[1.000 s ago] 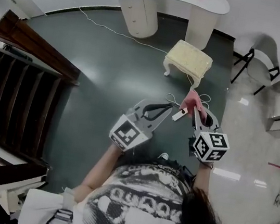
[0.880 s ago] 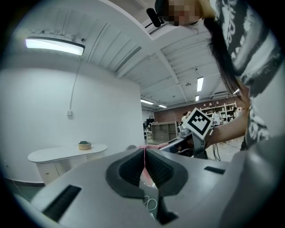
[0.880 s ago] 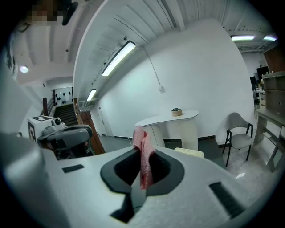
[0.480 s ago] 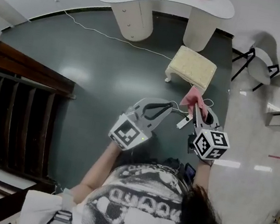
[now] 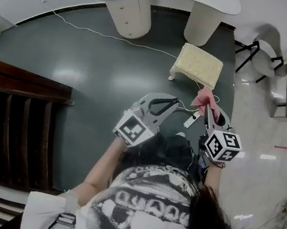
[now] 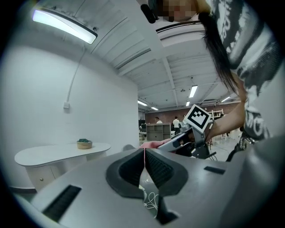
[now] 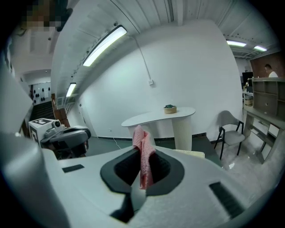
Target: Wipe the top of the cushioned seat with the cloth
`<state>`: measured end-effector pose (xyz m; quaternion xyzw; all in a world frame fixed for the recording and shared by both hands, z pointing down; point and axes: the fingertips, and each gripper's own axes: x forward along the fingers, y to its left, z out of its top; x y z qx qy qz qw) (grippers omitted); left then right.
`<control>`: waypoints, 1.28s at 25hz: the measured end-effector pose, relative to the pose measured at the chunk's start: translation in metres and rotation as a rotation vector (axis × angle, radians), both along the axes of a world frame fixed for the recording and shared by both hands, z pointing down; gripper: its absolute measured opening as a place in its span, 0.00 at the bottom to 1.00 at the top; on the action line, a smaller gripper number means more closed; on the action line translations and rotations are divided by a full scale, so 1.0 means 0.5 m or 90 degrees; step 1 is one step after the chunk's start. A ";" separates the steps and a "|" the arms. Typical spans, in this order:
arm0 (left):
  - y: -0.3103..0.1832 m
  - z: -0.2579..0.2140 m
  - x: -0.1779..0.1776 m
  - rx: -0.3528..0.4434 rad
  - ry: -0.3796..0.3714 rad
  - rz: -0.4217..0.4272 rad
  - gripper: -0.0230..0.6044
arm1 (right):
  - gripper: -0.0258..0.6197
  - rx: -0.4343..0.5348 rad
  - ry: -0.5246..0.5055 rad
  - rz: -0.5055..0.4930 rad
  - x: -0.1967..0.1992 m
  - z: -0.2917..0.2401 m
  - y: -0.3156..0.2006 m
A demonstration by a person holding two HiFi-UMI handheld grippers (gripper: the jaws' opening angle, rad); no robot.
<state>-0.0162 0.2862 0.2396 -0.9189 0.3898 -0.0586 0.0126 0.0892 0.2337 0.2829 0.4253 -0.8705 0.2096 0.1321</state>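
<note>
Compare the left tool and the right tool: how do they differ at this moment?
The left tool has its jaws together with nothing between them; the right tool clamps a pink cloth. In the head view, the right tool is nearer the cushioned stool than the left tool. Both are shut, and neither touches the stool.

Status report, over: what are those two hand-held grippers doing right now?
Right hand-held gripper shut on pink cloth, held in the air. Left hand-held gripper shut, empty. Cushioned seat ahead, not yet touched. White cable trails on floor by it.
</note>
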 end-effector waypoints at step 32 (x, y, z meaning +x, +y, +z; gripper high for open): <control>-0.406 0.060 0.040 -0.037 -0.054 0.018 0.05 | 0.05 -0.054 -0.055 -0.033 -0.012 0.096 -0.404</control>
